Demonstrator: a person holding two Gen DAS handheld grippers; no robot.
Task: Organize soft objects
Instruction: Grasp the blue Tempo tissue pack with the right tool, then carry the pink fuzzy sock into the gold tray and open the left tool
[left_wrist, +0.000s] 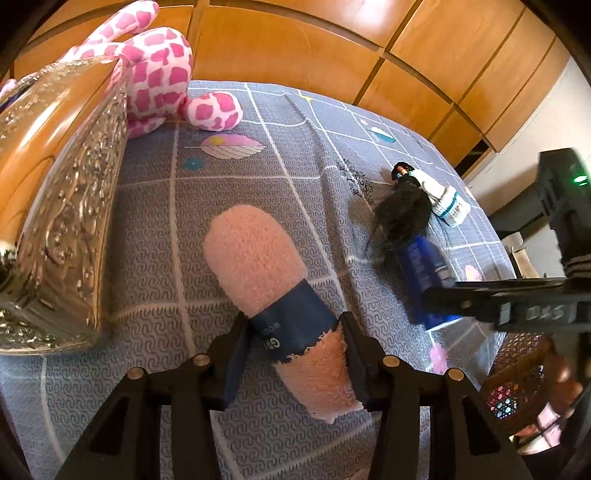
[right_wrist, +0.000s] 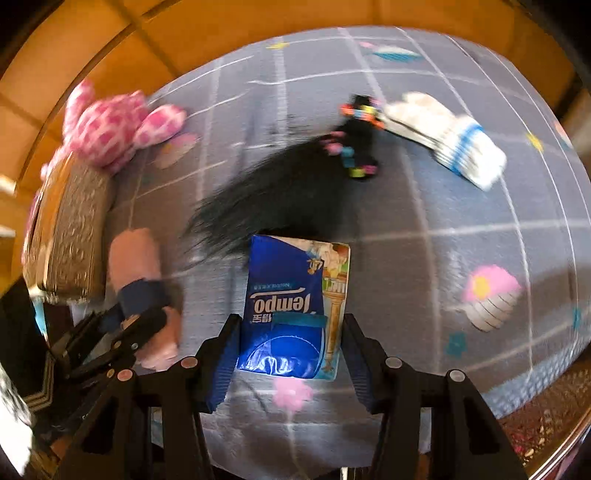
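Bedspread (left_wrist: 229, 206) of grey grid print carries everything. The left tongs (left_wrist: 293, 354) pinch a rolled pink towel (left_wrist: 255, 254) at its blue band, beside a silver embossed box (left_wrist: 70, 206). The right tongs (right_wrist: 288, 354) straddle a blue Tempo tissue pack (right_wrist: 291, 295), left pad touching, right pad apart. A black wig (right_wrist: 280, 192) and rolled white socks (right_wrist: 443, 136) lie beyond; a pink spotted plush (left_wrist: 159, 77) sits behind the box.

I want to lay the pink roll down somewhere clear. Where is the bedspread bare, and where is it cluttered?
Free: the stretch of bedspread between the pink spotted plush and the black hairpiece, and the patch between the silver box and the pink roll. Crowded: the hairpiece, white socks and blue tissue pack cluster together.
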